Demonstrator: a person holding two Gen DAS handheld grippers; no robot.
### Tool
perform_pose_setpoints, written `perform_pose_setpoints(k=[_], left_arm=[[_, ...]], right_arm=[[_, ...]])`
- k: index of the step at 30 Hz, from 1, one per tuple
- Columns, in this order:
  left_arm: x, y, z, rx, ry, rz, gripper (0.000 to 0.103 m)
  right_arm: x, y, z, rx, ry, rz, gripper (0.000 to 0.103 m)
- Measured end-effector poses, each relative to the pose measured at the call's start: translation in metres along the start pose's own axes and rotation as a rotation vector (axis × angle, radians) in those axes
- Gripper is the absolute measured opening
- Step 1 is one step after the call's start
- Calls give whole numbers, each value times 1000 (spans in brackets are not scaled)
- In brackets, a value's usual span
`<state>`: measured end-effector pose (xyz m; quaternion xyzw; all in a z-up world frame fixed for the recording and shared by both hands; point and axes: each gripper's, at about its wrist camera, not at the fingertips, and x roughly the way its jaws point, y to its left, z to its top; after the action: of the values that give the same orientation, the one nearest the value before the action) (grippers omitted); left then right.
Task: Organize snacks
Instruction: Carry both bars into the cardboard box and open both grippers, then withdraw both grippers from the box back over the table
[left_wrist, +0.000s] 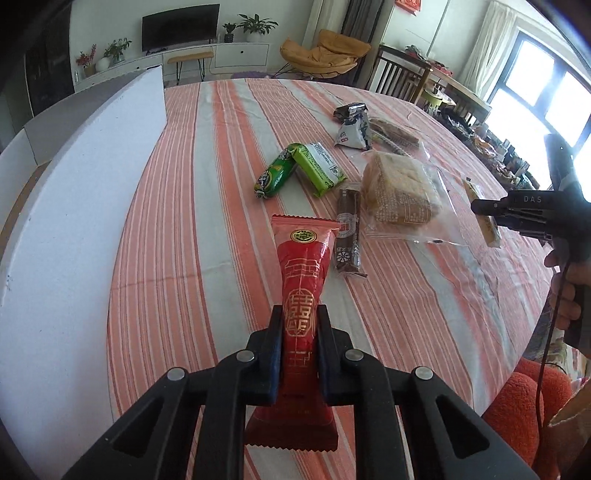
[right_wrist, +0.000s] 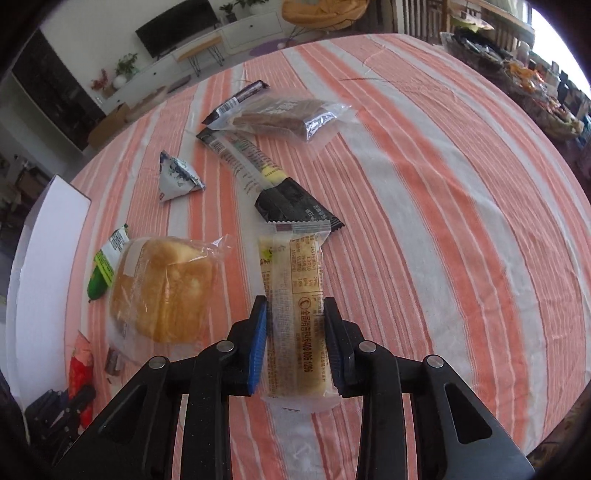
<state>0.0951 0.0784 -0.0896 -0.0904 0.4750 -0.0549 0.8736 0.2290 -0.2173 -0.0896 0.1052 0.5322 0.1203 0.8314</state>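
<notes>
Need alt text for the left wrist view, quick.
The left gripper is shut on a red snack packet above a striped tablecloth. Green, brown and bread packets lie ahead; a white box stands left.

The letters "DAS" are showing in pale print on the black body of my right gripper (left_wrist: 484, 207), seen from my left wrist view. The red packet (left_wrist: 303, 295) I am pinching in my left gripper (left_wrist: 300, 325) is carrying a gold double-happiness sign, 囍, and above it a round green and gold seal whose words I am finding too small to read. The pale cake bar (right_wrist: 295, 314) sitting between my right fingers is showing "400 006 1296" beside a row of Chinese characters and a small table of figures, both too fine to make out. Printing on the other wrappers is staying unreadable.
</notes>
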Motion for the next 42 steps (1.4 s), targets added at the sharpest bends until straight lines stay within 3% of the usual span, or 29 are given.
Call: perform_pose_setpoints(k=[6,10,13,18,21,26,28,29,30,32,34,37,40,42], left_arm=[[-64,0,-6,-62,-74,-137,15],[-115,13,-10,-144,-133,-222,15],[-161,36,-13,-204,-201,-241,15],[-231,87,-19,-302,-323,-181,15],[-258,119,-28,-363,-373,-108,15],[-261,167,-44,-452,-403,15,15],[-248,182,-49,-477,-395,80,19],[-241,188,-51,-485,-386,120,32],[-231,193,-54,-494,-372,157,61],[-217,197,-60,-508,-365,207,93],[-206,191,-64,-490,-371,222,95],[-189,162,-55,-399,-354,182,96],[-173,112,-35,-265,-339,101,98],[-157,73,-24,-186,-306,27,100]], right_arm=[[-50,-4,-45,66,-43,84,31],[-70,37,-70,1,-32,170,31],[-80,97,-80,-95,-18,270,31],[-98,220,-92,-280,18,491,31],[-101,286,-100,-366,64,600,31],[-78,367,-117,-481,107,638,32],[-64,384,-123,-520,101,611,43],[-57,388,-124,-530,84,573,67],[-53,385,-126,-533,56,537,78],[-49,374,-128,-548,3,476,77],[-47,355,-129,-556,-51,392,77],[-50,296,-129,-515,-174,234,77],[-50,220,-128,-397,-304,14,77],[-42,169,-121,-303,-342,-135,77]])
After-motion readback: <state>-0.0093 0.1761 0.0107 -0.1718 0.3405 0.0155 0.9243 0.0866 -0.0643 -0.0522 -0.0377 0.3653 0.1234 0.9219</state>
